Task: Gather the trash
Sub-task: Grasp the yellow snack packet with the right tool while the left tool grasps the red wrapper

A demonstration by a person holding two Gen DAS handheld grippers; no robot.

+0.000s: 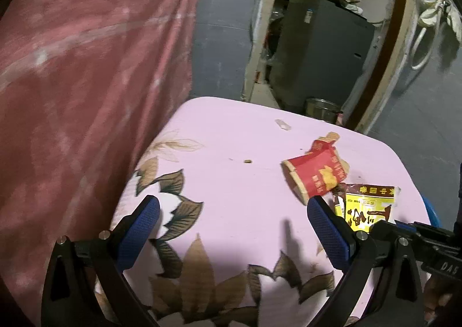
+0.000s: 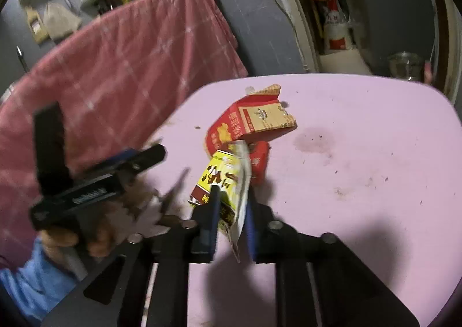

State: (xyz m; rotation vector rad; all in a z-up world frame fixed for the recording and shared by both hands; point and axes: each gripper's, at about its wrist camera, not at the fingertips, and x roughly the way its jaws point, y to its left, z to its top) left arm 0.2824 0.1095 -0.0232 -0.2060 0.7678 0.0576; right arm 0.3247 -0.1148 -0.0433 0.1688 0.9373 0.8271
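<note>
The right gripper [image 2: 231,211] pinches the yellow wrapper [image 2: 222,179] on the pink table [image 2: 361,153], ready to lift it; the left gripper [image 1: 231,229], fingers spread, waits near the red carton [image 1: 314,174].

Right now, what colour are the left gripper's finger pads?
Blue finger pads, clearest in the left wrist view.

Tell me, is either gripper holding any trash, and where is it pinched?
The right gripper is shut on the yellow wrapper, pinching its near end. The left gripper is open and holds nothing.
</note>
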